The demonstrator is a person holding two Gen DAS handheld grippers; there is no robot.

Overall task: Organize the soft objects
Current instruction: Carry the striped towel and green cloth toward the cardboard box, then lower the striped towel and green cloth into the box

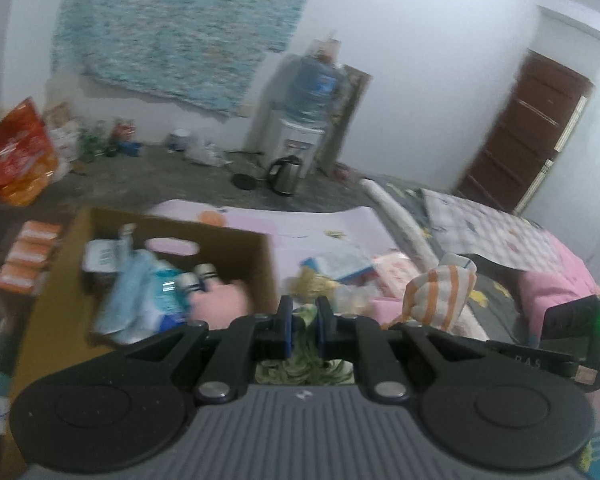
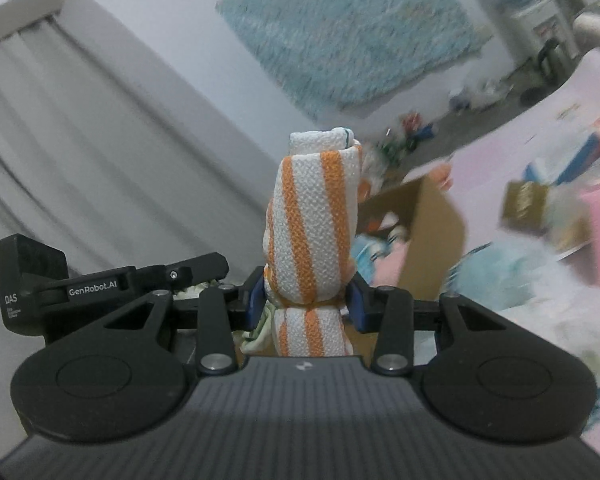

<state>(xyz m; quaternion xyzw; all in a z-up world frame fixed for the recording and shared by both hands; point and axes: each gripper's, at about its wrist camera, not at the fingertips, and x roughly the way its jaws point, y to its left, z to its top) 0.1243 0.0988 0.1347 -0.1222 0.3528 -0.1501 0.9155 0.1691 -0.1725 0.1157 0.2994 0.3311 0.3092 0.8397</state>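
Observation:
My left gripper (image 1: pixel 305 326) is shut on a green-and-white patterned cloth (image 1: pixel 306 372) that bunches between and under its blue pads. It hovers just right of an open cardboard box (image 1: pixel 262 258) that holds a pink soft item (image 1: pixel 220 304), pale blue packs and small bottles. My right gripper (image 2: pixel 306 300) is shut on a rolled white towel with orange stripes (image 2: pixel 314 224), which stands upright out of the jaws. The same towel (image 1: pixel 440 294) shows at the right of the left wrist view. In the right wrist view the box (image 2: pixel 428 236) lies beyond the towel, to its right.
A pink mat (image 1: pixel 300 224) carries loose packets and pink items (image 1: pixel 340 268). A bed with a checked and pink quilt (image 1: pixel 500 236) is on the right. A water dispenser (image 1: pixel 300 136), a kettle (image 1: pixel 284 176), orange bags (image 1: pixel 16 156) and a brown door (image 1: pixel 528 132) line the far wall. A curtain (image 2: pixel 60 140) hangs left.

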